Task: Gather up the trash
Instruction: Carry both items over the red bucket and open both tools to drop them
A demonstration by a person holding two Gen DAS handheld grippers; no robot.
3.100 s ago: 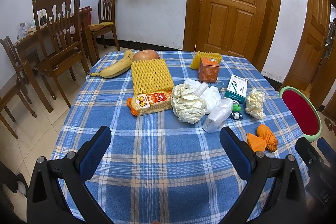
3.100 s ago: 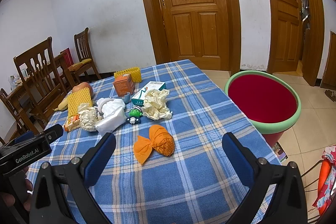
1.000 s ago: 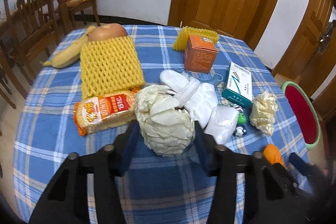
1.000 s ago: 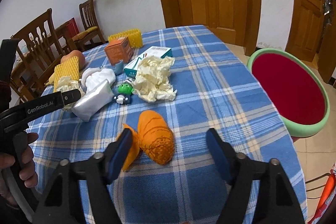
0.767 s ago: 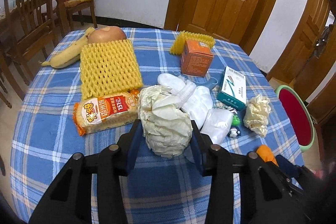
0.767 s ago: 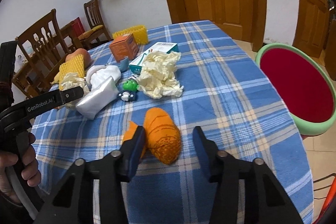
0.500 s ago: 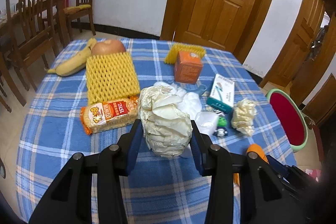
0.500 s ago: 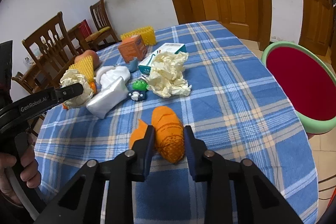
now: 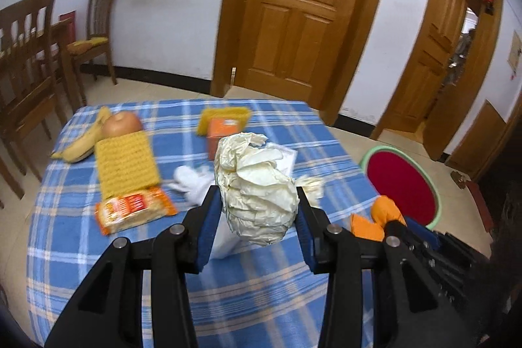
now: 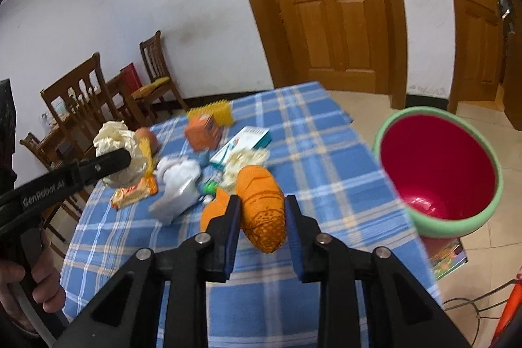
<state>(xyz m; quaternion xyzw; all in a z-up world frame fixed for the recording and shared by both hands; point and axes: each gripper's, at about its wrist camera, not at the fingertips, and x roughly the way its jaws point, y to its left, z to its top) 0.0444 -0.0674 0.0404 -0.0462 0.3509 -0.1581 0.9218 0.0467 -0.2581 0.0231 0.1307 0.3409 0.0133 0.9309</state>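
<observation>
Currently, what I see from my two wrist cameras:
Left gripper (image 9: 257, 211): my jaws are clamped on a ball of crumpled cream paper (image 9: 256, 188), both blue pads pressing its sides, and it hangs clear above the table (image 9: 81, 250).
Right gripper (image 10: 262, 220): my jaws have just been closing and now pinch an orange mesh wad (image 10: 261, 211), lifted off the cloth.
Bin (image 10: 486, 217): red inside with a green rim, on the floor beside the table's right edge, mouth tilted toward my right camera.
Left on the table: a white cloth bundle (image 9: 195, 185), a snack packet (image 9: 133, 212), yellow foam netting (image 9: 125, 163) with an apple (image 9: 122, 123) and banana (image 9: 80, 144) behind it, an orange box (image 9: 222, 132).
Focus: both views are blurred.
</observation>
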